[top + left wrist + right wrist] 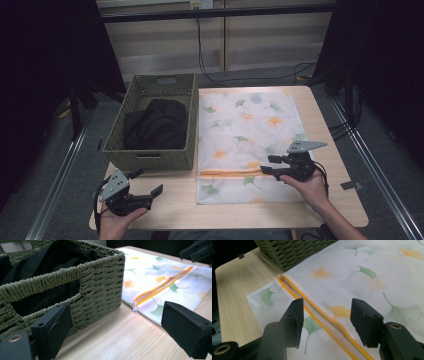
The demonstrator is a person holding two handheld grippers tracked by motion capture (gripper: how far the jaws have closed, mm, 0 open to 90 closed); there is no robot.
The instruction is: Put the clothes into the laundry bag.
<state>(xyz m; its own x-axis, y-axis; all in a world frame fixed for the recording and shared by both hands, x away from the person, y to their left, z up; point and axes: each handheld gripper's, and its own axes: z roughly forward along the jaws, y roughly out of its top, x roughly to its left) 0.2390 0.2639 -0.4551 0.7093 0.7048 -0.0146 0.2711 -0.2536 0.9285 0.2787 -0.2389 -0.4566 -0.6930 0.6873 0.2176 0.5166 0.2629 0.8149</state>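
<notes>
Surroundings: dim room, dark curtains to either side, pale panelled wall behind with cables hanging down it, grey floor with metal rails.
Table (pixel 330 125): light wood, rounded corners; bare strip along the near edge.
Basket (pixel 187 125): green woven, rectangular, handle slots in its short walls; stands on the left half of the table, its right wall touching the pouch's left edge.
Black garment (pixel 155 125): bundled loosely inside the basket, rising close to the rim.
Pouch (pixel 250 130): white fabric printed with green and orange ginkgo leaves, lying flat on the right half of the table, just beside the basket.
Zipper (pixel 230 171): orange, running crosswise near the pouch's near end; its pull sits at the end nearest the basket, seen in the left gripper view (pixel 135 307).
Left gripper (pixel 148 182): held in the person's left hand at the near left corner, in front of the basket; jaws spread wide, nothing between them.
Right gripper (pixel 267 165): held in the person's right hand over the pouch's near right part; jaws apart, poised just above the zipper, straddling it, not pinching the fabric.
</notes>
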